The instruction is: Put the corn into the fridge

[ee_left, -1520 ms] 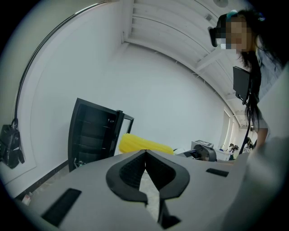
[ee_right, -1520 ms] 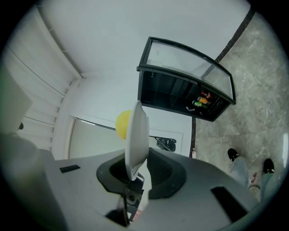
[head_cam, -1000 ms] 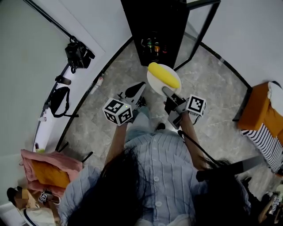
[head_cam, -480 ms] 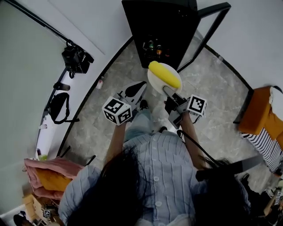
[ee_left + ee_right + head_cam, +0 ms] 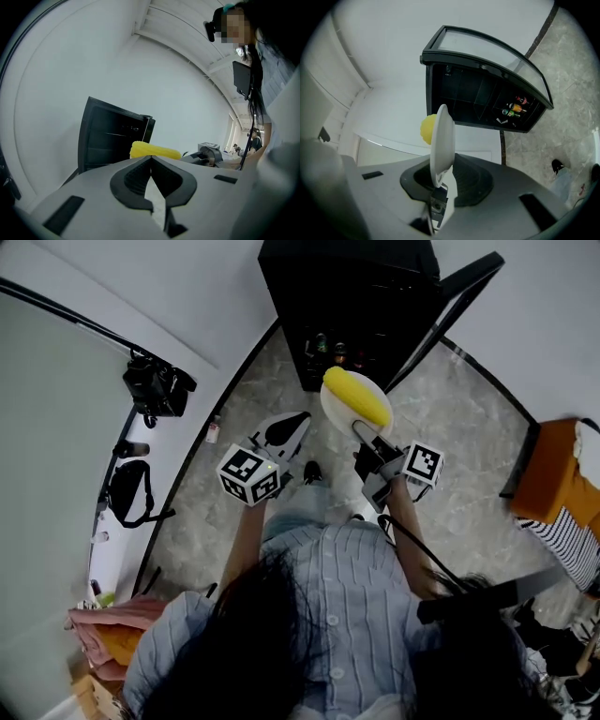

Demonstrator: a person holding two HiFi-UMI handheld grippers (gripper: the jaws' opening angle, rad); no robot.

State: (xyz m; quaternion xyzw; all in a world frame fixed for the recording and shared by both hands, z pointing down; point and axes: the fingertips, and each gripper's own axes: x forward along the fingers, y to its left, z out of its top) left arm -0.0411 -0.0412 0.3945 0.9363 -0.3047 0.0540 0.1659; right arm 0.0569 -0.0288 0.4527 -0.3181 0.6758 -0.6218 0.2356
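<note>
Closed left gripper (image 5: 300, 417), clamped right gripper (image 5: 360, 431)

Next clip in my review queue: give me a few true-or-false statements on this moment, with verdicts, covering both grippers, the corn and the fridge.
1. The right gripper is clamped on the rim of a white plate. True.
2. The corn already lies on a shelf inside the fridge. False: it lies on the plate, held in front of the fridge.
3. The fridge door is closed. False: it stands open, and the inside shows.
4. The left gripper has its jaws together with nothing between them. True.
5. The fridge is empty. False: a few bottles stand on a shelf.
</note>
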